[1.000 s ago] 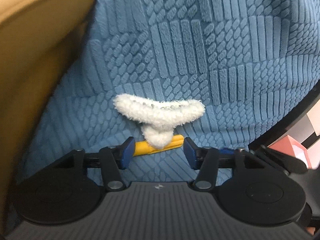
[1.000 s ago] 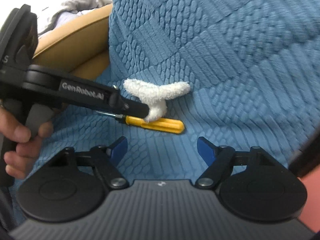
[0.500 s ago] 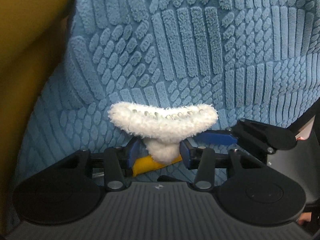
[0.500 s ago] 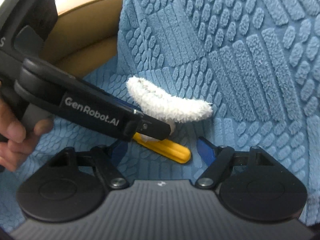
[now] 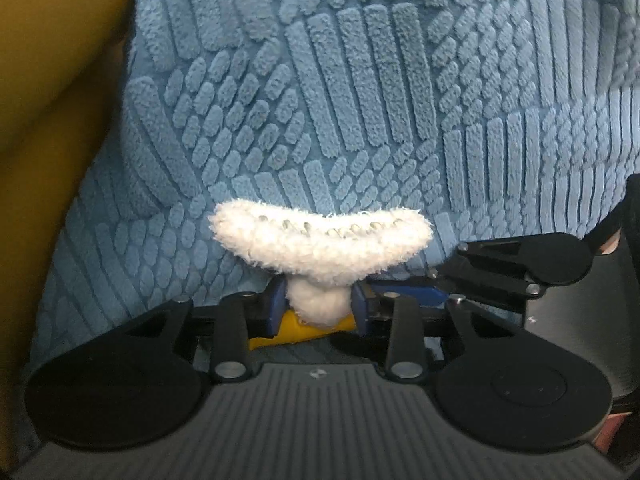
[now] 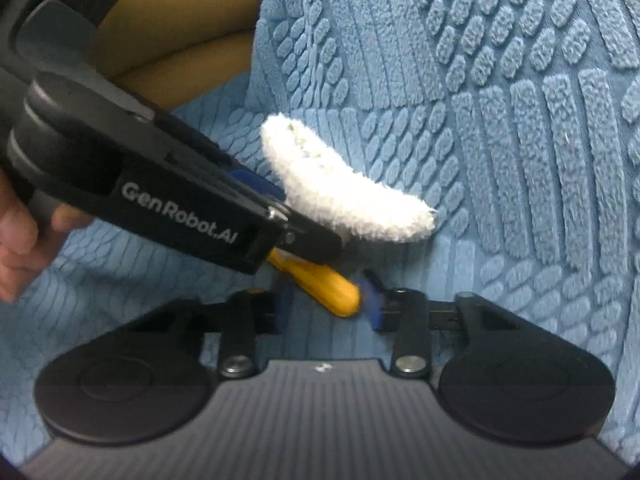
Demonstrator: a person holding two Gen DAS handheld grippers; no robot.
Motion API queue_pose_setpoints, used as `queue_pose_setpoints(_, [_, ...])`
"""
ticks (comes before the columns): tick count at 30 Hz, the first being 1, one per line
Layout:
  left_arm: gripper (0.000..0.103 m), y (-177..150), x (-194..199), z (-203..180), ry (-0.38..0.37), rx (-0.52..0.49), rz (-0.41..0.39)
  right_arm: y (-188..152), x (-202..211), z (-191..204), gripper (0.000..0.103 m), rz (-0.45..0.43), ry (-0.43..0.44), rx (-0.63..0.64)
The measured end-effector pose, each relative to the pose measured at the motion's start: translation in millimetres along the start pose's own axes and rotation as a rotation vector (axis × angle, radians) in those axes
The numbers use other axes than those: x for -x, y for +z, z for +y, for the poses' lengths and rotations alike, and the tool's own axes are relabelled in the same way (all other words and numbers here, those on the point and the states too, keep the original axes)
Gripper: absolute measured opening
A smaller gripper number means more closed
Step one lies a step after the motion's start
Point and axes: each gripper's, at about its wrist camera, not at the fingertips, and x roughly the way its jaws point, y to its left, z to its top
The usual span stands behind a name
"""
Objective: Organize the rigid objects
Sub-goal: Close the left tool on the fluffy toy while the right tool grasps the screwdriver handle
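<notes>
A fluffy white hair clip [image 5: 320, 240] lies on a blue textured blanket [image 5: 360, 100], over a yellow-handled screwdriver [image 5: 296, 330]. My left gripper [image 5: 318, 306] is shut on the clip's white stem. In the right wrist view the clip [image 6: 344, 188] sticks out past the left gripper's black body [image 6: 168, 192]. My right gripper [image 6: 328, 300] has its blue pads close on either side of the yellow handle's end [image 6: 332, 286]; the view is blurred there.
A tan leather sofa cushion [image 5: 52, 100] borders the blanket on the left and shows in the right wrist view [image 6: 180, 40]. A hand [image 6: 20, 248] holds the left gripper. The right gripper's fingers [image 5: 520, 264] reach in from the right.
My left gripper moved in and closed on the white clip's stem. My right gripper came forward and narrowed its jaws around the yellow handle's end.
</notes>
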Motion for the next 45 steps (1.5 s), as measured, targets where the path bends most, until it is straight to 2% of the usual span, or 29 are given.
queue_pose_setpoints(6, [0.039, -13.2, 15.2, -9.1, 0.005, 0.004, -0.007, -7.9, 16.6, 24.3, 0.027, 0.031, -0.028, 0.025])
queue_pose_setpoints(11, [0.039, -26.6, 38.9, -13.1, 0.007, 0.019, -0.015, -19.3, 41.9, 44.2, 0.024, 0.031, -0.043, -0.042])
queue_pose_setpoints(15, [0.039, -42.2, 57.6, -15.4, 0.011, 0.031, -0.009, -30.1, 61.7, 65.9, 0.022, -0.001, -0.069, -0.088])
queue_pose_setpoints(21, [0.039, -61.9, 82.2, -16.5, -0.007, 0.021, -0.015, -46.0, 78.5, 90.4, 0.022, 0.019, -0.15, -0.206])
queue_pose_setpoints(24, [0.039, -73.7, 90.0, -18.6, -0.007, 0.029, -0.006, -60.9, 80.7, 82.1, 0.022, 0.019, -0.173, -0.26])
queue_pose_setpoints(28, [0.039, -92.1, 103.9, -21.9, -0.004, 0.024, 0.0, -84.4, 102.0, 90.8, 0.022, 0.011, -0.208, -0.333])
queue_pose_setpoints(31, [0.039, -104.3, 106.1, -29.4, 0.011, 0.017, 0.01, -98.0, 112.8, 106.9, 0.021, -0.001, -0.279, -0.293])
queue_pose_setpoints(36, [0.039, -125.0, 115.2, -43.8, 0.017, -0.008, 0.027, -119.7, 127.5, 122.6, 0.021, -0.008, -0.319, -0.358])
queue_pose_setpoints(39, [0.039, -136.1, 119.3, -51.7, 0.032, -0.027, 0.038, -132.9, 136.4, 133.0, 0.021, -0.01, -0.316, -0.417])
queue_pose_setpoints(45, [0.039, -153.3, 123.3, -52.6, 0.062, -0.002, 0.065, -153.7, 150.1, 151.1, 0.021, -0.018, -0.322, -0.504])
